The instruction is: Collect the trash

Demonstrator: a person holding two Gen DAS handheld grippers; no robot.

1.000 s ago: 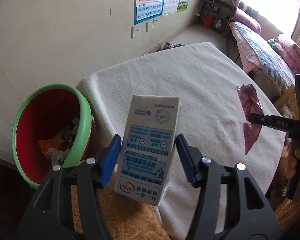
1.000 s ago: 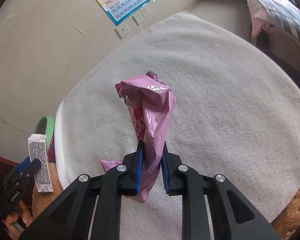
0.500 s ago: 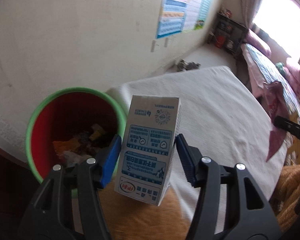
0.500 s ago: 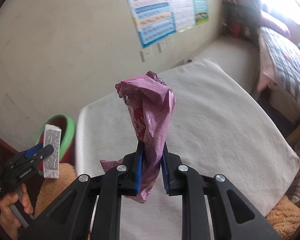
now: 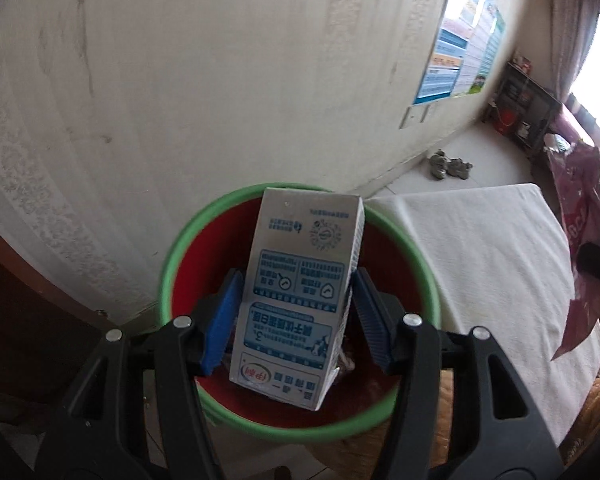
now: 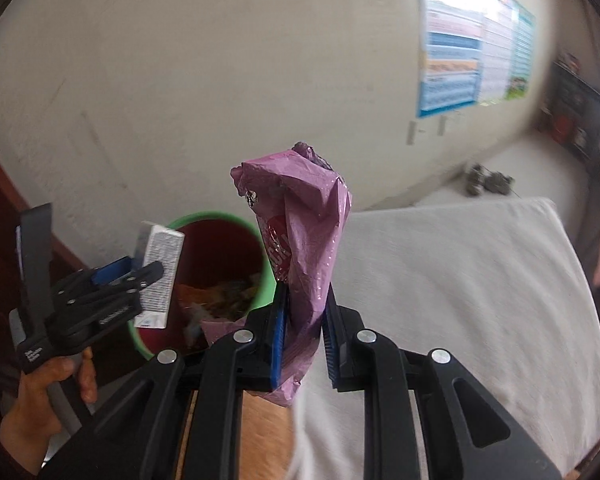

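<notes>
One carton [image 5: 300, 304], blue print unreadable, red logo: your left gripper [image 5: 296, 320] clamped it over the bin [image 5: 172, 264]. One pink wrapper [image 6: 304, 248]: right gripper [image 6: 304, 340] pinched it, bin at 10 o'clock.

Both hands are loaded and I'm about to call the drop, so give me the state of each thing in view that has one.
left gripper: shut on the milk carton.
milk carton: held off the ground, in front of the bin's mouth.
right gripper: shut on the pink wrapper.
pink wrapper: crumpled, pinched low, sticking up above the jaws.
trash bin: upright, open-topped, trash already in the bottom.
</notes>
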